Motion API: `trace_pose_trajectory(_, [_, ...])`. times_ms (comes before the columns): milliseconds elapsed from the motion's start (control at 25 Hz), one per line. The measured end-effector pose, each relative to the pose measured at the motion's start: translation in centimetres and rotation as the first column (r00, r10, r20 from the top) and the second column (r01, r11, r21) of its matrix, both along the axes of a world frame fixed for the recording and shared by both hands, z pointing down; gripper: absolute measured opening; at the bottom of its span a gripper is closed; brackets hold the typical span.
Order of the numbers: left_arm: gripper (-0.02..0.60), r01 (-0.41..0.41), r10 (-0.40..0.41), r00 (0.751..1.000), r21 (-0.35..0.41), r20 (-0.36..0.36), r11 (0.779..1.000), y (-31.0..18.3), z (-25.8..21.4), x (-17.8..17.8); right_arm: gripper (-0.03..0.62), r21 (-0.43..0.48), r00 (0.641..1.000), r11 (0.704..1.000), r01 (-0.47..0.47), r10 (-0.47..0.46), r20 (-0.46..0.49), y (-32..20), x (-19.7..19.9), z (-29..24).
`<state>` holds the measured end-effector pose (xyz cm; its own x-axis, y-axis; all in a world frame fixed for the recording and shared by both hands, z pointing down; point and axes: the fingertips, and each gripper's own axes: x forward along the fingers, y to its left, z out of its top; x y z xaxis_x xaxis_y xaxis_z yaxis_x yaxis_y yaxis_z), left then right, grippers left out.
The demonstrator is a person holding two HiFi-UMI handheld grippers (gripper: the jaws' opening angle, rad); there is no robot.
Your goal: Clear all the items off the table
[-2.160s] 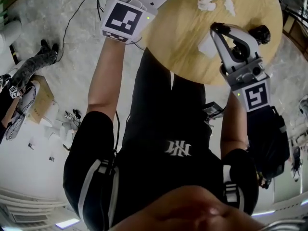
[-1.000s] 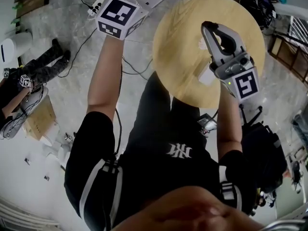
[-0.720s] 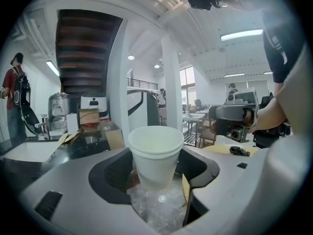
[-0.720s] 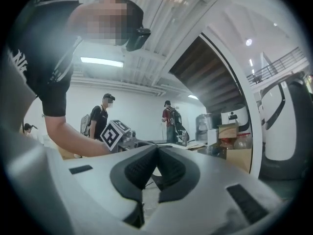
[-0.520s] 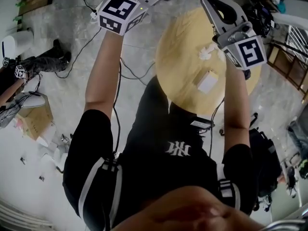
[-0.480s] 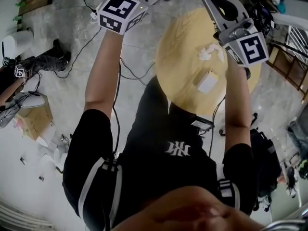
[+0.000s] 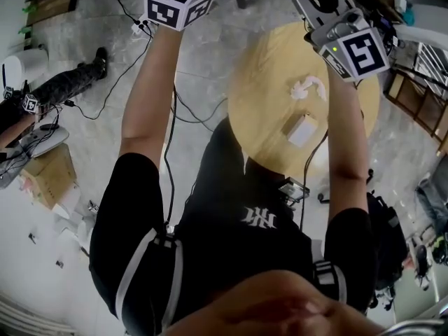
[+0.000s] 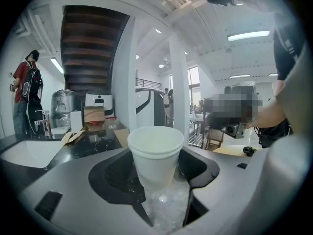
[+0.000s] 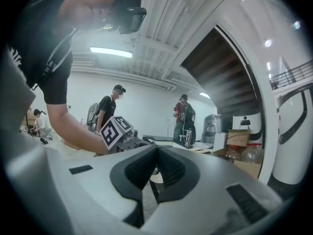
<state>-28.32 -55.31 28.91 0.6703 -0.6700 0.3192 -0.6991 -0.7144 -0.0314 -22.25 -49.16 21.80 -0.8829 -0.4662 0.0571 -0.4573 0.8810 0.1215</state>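
**A:** So, what is changing over on the left?

**B:** The left hand-held gripper (image 8: 155, 166) is swinging clear of the counter (image 7: 262, 96). It is now hanging over the floor (image 7: 203, 47), where two seconds ago it was riding at the counter's edge. Its jaws are standing wide, clasping a paper cup (image 8: 155, 146) by its lower half.

**A:** Which way is the cup pointing?

**B:** It is standing upright, with its long axis vertical, its mouth upward and its narrow base down between the jaws. The rim is looking doubled, so it may be two cups nested; I am not able to tell.

**A:** And what is that meaning for the task?

**B:** I am judging the cup as cleared. Two things are still lying on the counter. One is a crumpled tissue (image 7: 308, 87). The other, nearer the person (image 7: 238, 187), is a small white box (image 7: 301, 129), its long side running diagonally in the head view.

**A:** And on the right?

**B:** The right hand-held gripper (image 9: 156, 165) is lifting away beyond the tissue, where earlier it was hovering over the box. Its jaws are pressing together on nothing, so the box is looking untouched.
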Motion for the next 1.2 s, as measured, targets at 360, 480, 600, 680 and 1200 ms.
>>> trace_pose_trajectory(360, [0.308, 0.031, -0.031, 0.999, -0.003, 0.004, 0.999, -4.2, 1.9, -1.4, 0.003, -0.034, 1.0, 0.999, -0.002, 0.003, 0.019, -0.5, -0.6, 2.3])
trace_pose_trajectory(480, [0.308, 0.05, -0.05, 0.999, 0.007, -0.008, 0.999, -5.9, 1.7, -2.1, 0.005, -0.042, 1.0, 0.999, -0.002, 0.002, 0.01, -0.6, -0.5, 3.1])
trace_pose_trajectory(600, [0.308, 0.069, -0.068, 0.998, 0.017, -0.011, 0.998, -7.3, 1.6, -2.5, 0.005, -0.046, 1.0, 0.999, -0.004, 0.004, 0.0, -0.6, -0.4, 3.7])
trace_pose_trajectory(680, [0.308, 0.079, -0.079, 0.997, 0.019, -0.012, 0.997, -8.1, 1.7, -2.7, 0.004, -0.049, 1.0, 0.999, -0.008, 0.008, -0.001, -0.7, -0.1, 4.1])
trace_pose_trajectory(1200, [0.309, 0.124, -0.125, 0.992, -0.013, -0.028, 0.992, -10.8, 4.1, -4.8, 0.004, -0.027, 1.0, 1.0, 0.002, -0.001, 0.022, -2.6, -2.1, 3.8])
